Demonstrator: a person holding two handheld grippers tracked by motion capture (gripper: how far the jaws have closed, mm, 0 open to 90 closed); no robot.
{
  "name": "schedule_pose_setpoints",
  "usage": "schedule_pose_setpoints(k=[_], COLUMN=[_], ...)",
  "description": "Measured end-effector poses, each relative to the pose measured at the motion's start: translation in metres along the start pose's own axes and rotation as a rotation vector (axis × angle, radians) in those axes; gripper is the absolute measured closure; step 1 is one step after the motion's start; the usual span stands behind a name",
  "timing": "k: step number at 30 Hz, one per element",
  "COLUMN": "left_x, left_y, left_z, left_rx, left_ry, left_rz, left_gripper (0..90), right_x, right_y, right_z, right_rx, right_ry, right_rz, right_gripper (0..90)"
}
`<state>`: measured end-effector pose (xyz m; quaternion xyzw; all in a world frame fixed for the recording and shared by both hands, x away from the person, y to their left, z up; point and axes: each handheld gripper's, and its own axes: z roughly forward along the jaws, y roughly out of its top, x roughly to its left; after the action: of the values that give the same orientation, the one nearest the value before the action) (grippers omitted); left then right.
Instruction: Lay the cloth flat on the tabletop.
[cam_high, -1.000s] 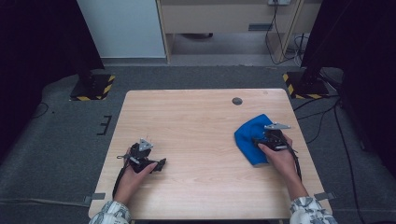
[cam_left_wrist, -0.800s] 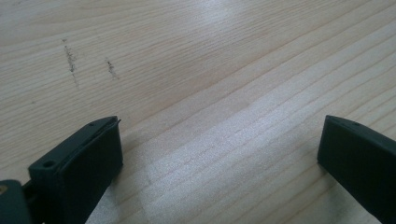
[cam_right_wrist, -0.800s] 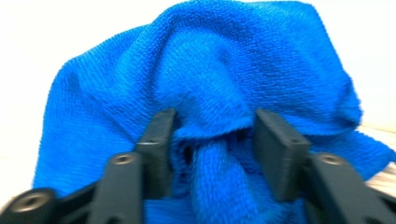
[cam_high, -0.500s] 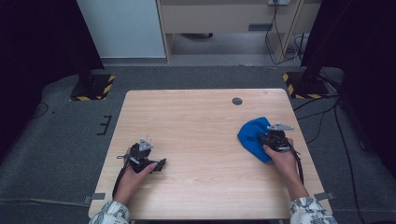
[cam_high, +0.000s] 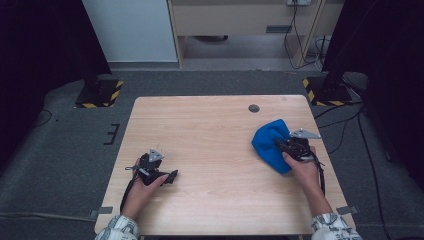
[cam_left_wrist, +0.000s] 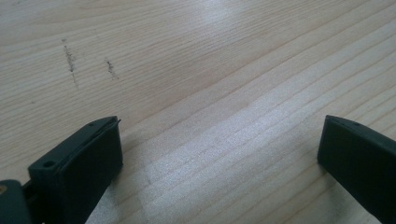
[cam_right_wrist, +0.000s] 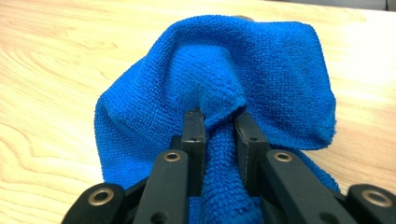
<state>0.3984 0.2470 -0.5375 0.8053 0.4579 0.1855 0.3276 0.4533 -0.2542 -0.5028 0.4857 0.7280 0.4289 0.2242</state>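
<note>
A blue microfibre cloth (cam_high: 269, 142) lies bunched on the right side of the wooden table (cam_high: 210, 125). My right gripper (cam_high: 282, 145) is shut on a fold of it. In the right gripper view the blue cloth (cam_right_wrist: 219, 70) drapes away from my right gripper (cam_right_wrist: 219, 119) and a ridge of fabric is pinched between the two pads. Its jaws have just been closing with the cloth between them. My left gripper (cam_high: 167, 175) rests near the front left of the table. In its own view my left gripper (cam_left_wrist: 219, 144) is open over bare wood.
A small dark round disc (cam_high: 254, 108) sits in the tabletop near the far right edge. Black stands with yellow-and-black striped bases (cam_high: 97, 93) (cam_high: 325, 92) flank the table's far corners. Cables (cam_high: 350, 120) trail on the floor to the right.
The right gripper has closed on the cloth and lifted slightly, and the flat cloth has gathered into a bunch. The left hand has kept still.
</note>
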Motion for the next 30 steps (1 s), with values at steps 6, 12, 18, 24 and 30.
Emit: schedule_pose_setpoints(k=[6, 12, 18, 24, 30], left_x=[0.000, 0.000, 0.000, 0.000, 0.000], left_y=[0.000, 0.000, 0.000, 0.001, 0.001], left_z=[0.000, 0.000, 0.000, 0.001, 0.001], left_rx=[0.000, 0.000, 0.000, 0.001, 0.001], left_ry=[0.000, -0.003, -0.004, -0.004, -0.003], left_rz=[0.001, 0.003, 0.004, 0.005, 0.004], left_gripper=[0.0, 0.0, 0.0, 0.0, 0.0], right_x=[0.013, 0.031, 0.057, 0.092, 0.128], right_y=[0.007, 0.017, 0.025, 0.026, 0.021], right_z=[-0.005, -0.010, -0.011, -0.008, 0.001], right_rx=[-0.033, -0.065, -0.080, -0.067, -0.025], right_ry=[0.032, 0.079, 0.134, 0.185, 0.241], right_rz=[-0.015, -0.027, -0.054, -0.125, -0.192], right_gripper=[77.2, 77.3, 77.3, 77.4, 77.4])
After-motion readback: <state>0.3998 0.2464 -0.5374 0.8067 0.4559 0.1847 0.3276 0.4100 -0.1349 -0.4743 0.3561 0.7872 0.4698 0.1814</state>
